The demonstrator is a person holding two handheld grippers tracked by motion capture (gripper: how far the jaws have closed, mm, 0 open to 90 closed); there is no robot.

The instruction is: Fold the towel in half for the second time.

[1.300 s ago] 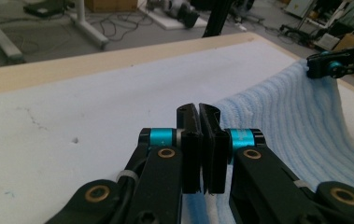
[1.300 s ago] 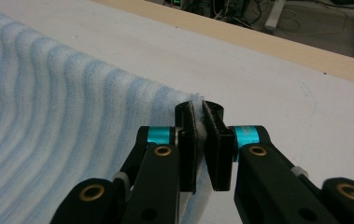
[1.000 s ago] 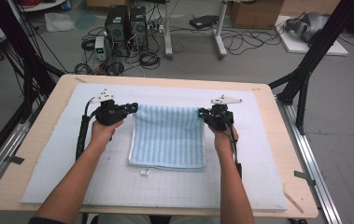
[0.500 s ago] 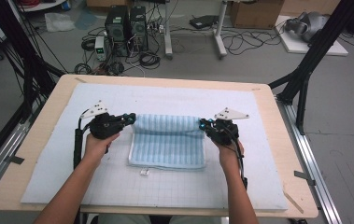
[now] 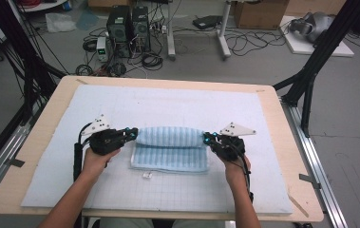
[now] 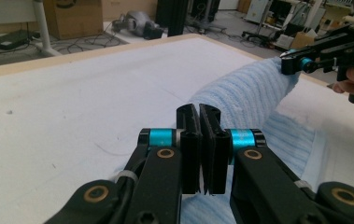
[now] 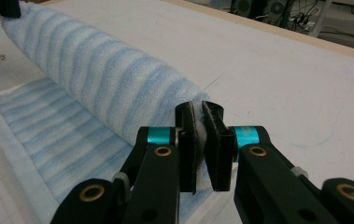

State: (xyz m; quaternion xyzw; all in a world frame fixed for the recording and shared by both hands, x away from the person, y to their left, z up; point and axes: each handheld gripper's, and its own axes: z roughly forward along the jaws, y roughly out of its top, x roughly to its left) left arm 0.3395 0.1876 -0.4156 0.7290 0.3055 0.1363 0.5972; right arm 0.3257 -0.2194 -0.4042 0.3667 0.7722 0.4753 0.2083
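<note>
- A blue-and-white striped towel (image 5: 170,147) lies near the middle of a white padded mat (image 5: 168,107) that covers the wooden table (image 5: 282,142).
- The far edge of the towel is lifted and curled over toward the person, forming a rounded hump; the near part lies flat on the mat beneath it.
- The left gripper (image 5: 131,133) holds the left end of that raised fold. In the left gripper view its jaws are pressed together on the towel's edge (image 6: 198,121), the cloth bulging away beyond them.
- The right gripper (image 5: 208,138) holds the right end of the fold. In the right gripper view a thin layer of towel (image 7: 118,79) is pinched between its nearly closed jaws.
- Both grippers sit at about the same level across the table, one at each end of the hump, with the person's hands behind them.
- A small white label (image 5: 147,175) sticks out from the towel's near edge onto the mat.
- Beyond the table, computer cases (image 5: 130,21) and loose cables (image 5: 244,42) stand on the grey floor.
</note>
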